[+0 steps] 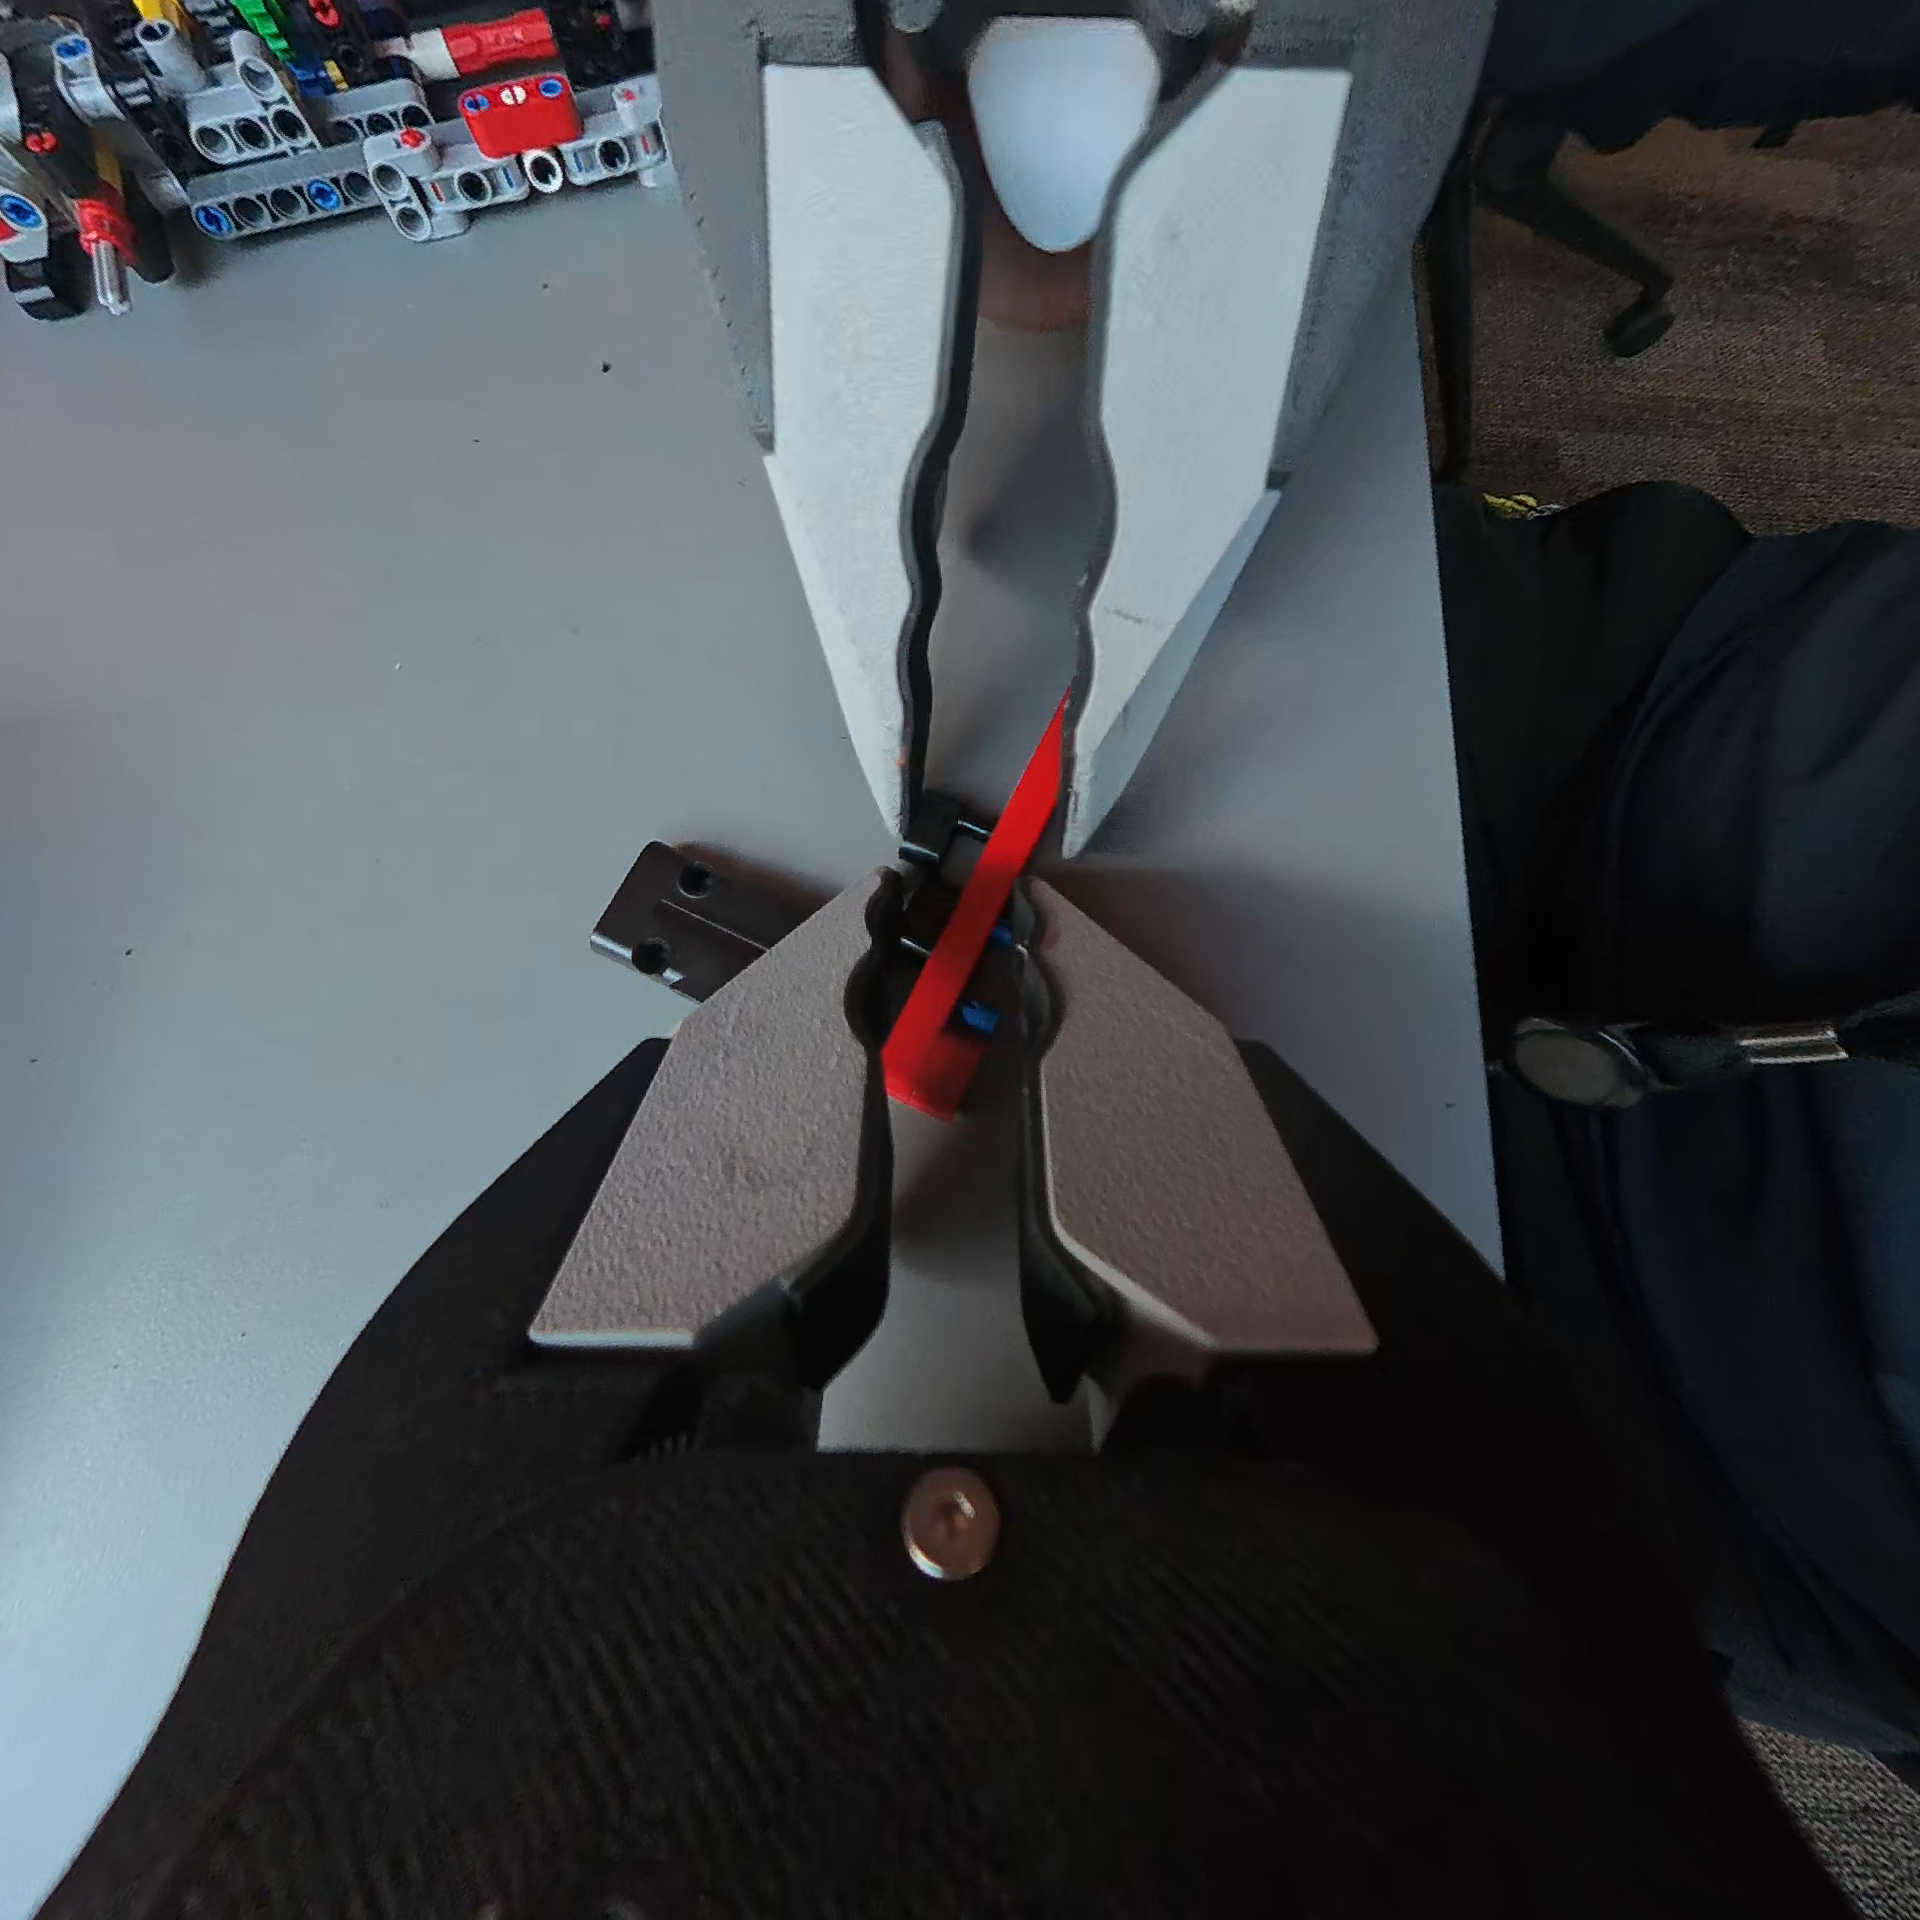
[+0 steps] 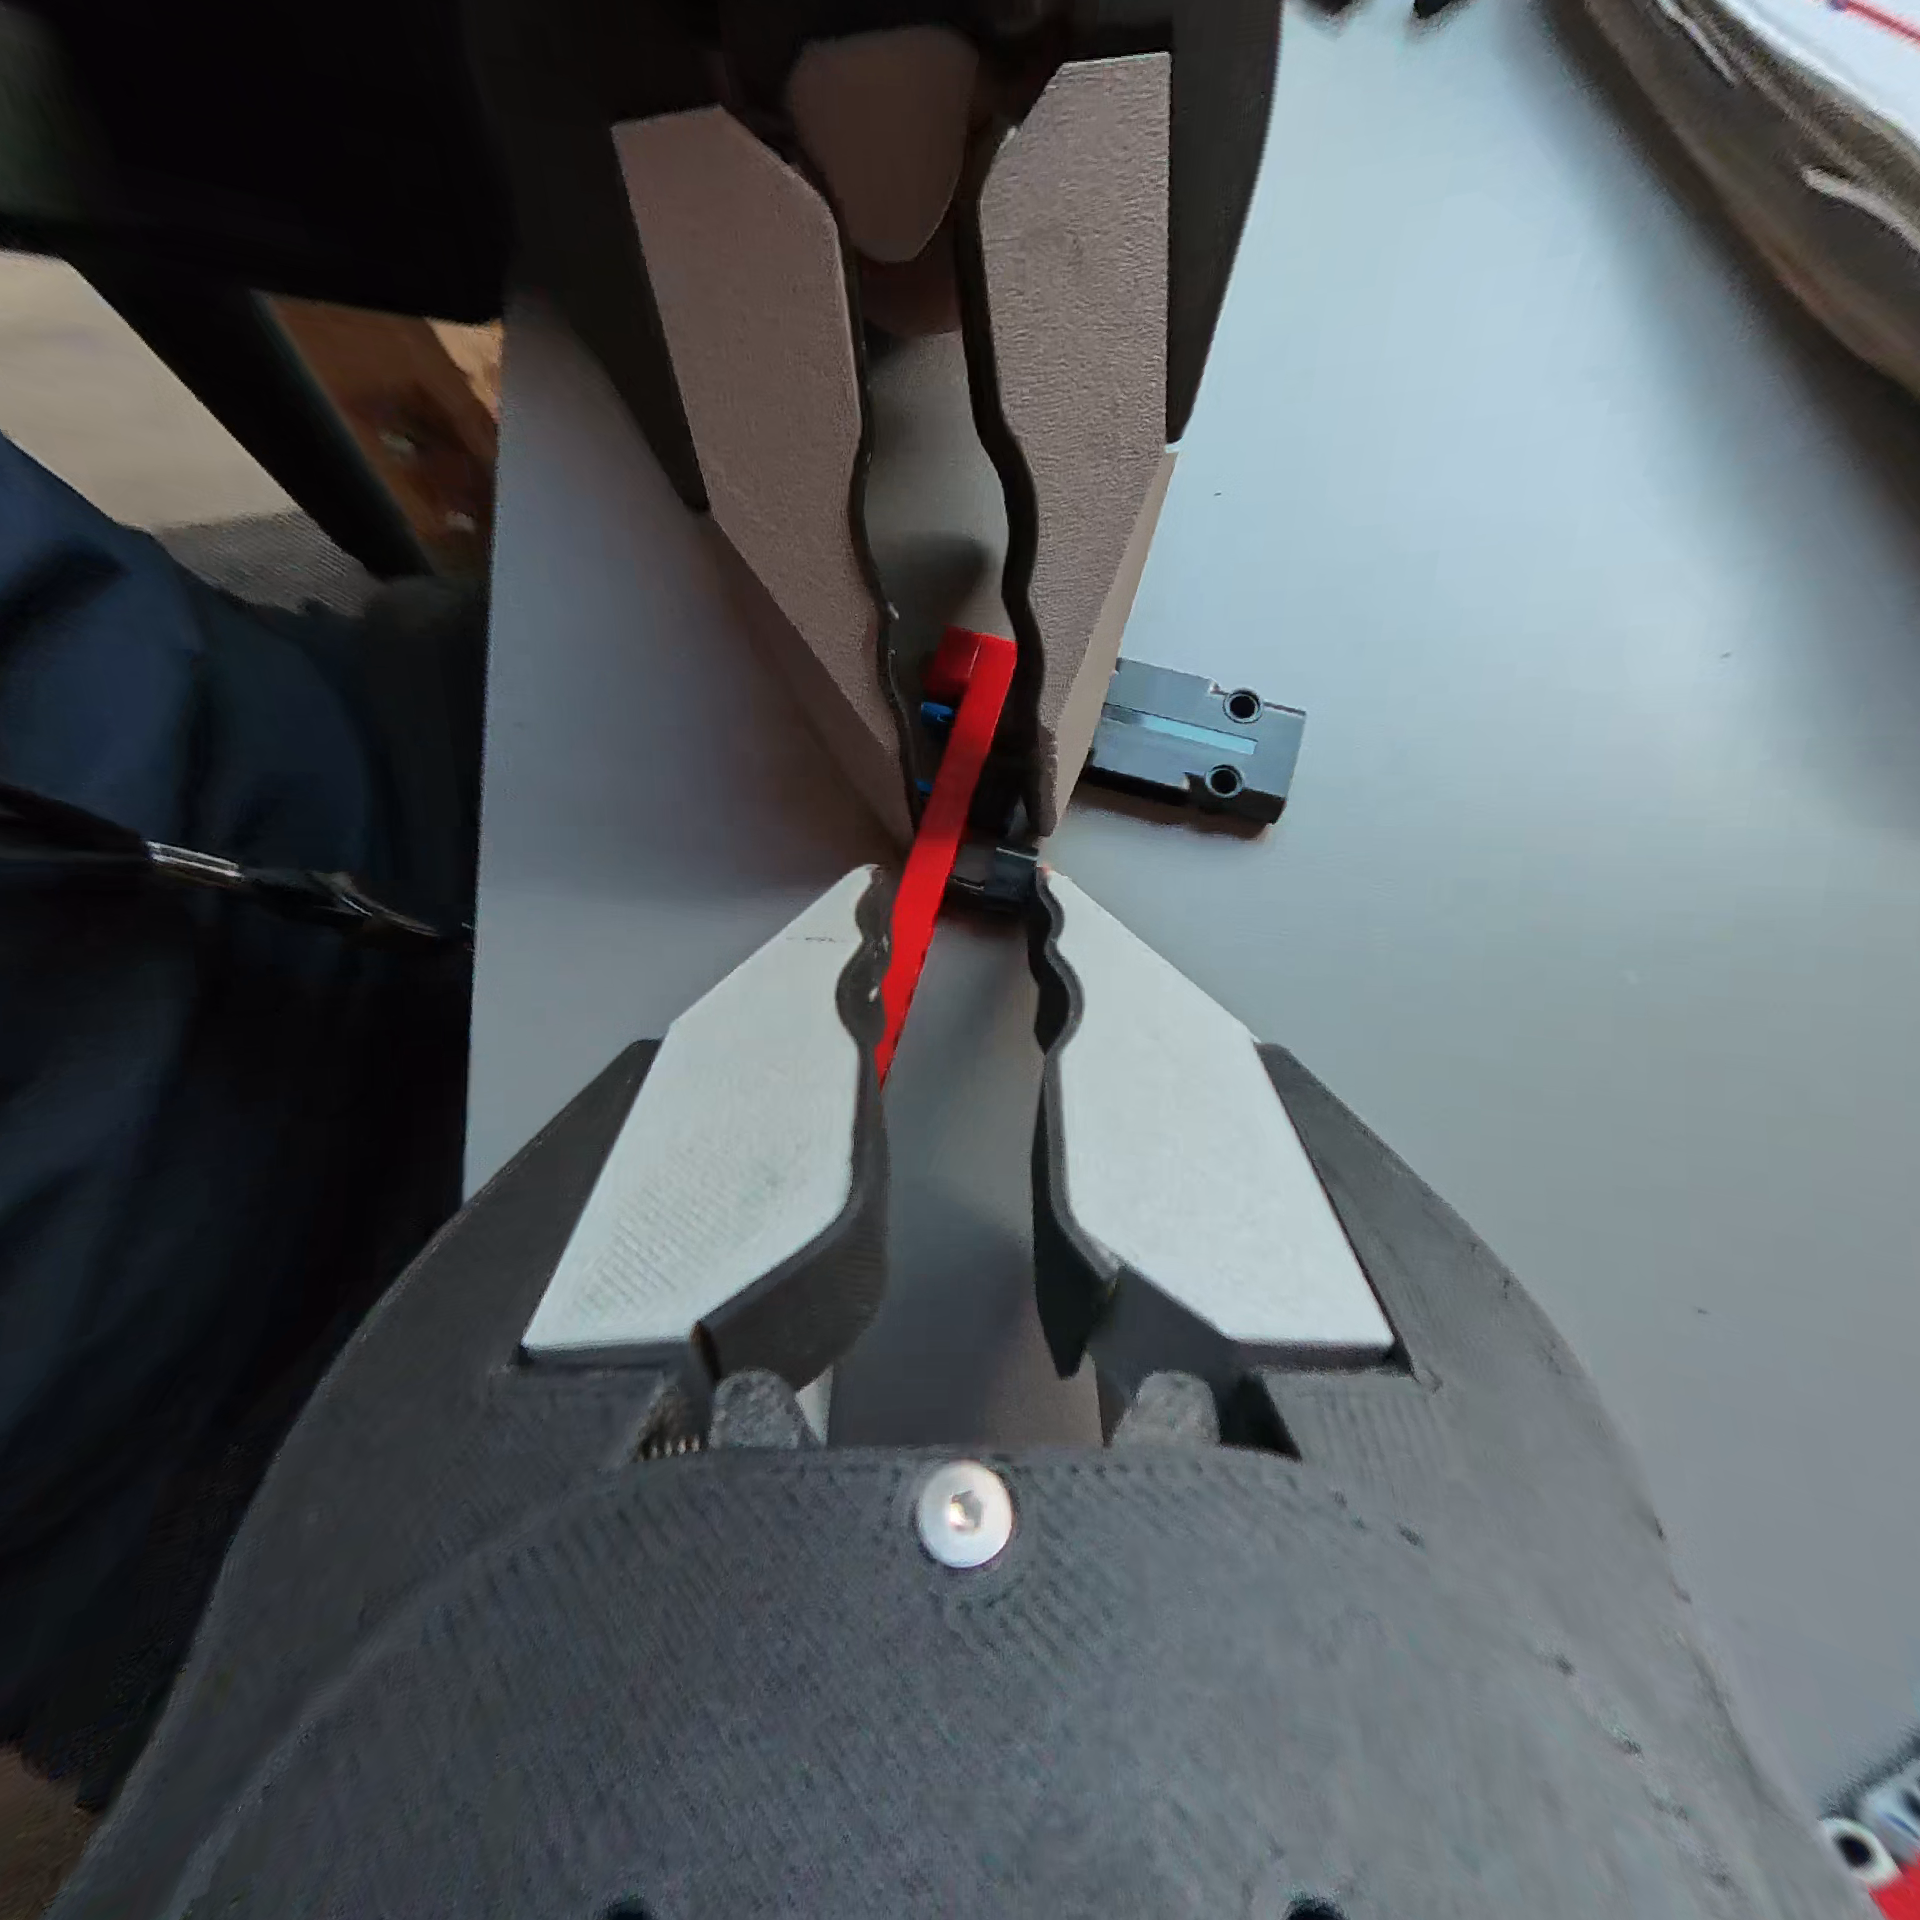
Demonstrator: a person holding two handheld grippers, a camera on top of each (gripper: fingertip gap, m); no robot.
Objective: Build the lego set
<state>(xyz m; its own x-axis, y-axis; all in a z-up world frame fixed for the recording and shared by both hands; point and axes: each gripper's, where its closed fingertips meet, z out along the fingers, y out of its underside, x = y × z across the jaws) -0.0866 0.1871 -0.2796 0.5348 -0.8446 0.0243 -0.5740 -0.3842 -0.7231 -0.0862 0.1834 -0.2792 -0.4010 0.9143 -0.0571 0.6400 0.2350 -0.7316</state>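
A red beam (image 1: 971, 935) with blue pins (image 1: 977, 1018) and a black piece (image 1: 935, 831) on its far end hangs above the grey table (image 1: 312, 727). My left gripper (image 1: 961, 894), with tan fingers, is shut on this red beam assembly and grips it across the pins. My right gripper (image 2: 956, 883), with white fingers, faces it tip to tip and stands open around the other end. The red beam (image 2: 935, 831) runs slanted along its left pad (image 2: 868, 987). The black piece (image 2: 1003, 868) sits by its right fingertip. Neither pad presses on it.
A dark metal block (image 1: 675, 914) with two holes lies on the table just beside the fingertips; it also shows in the right wrist view (image 2: 1205, 743). A pile of building pieces (image 1: 312, 135) sits at the far left. A person's dark clothing (image 1: 1714, 935) is beyond the table edge.
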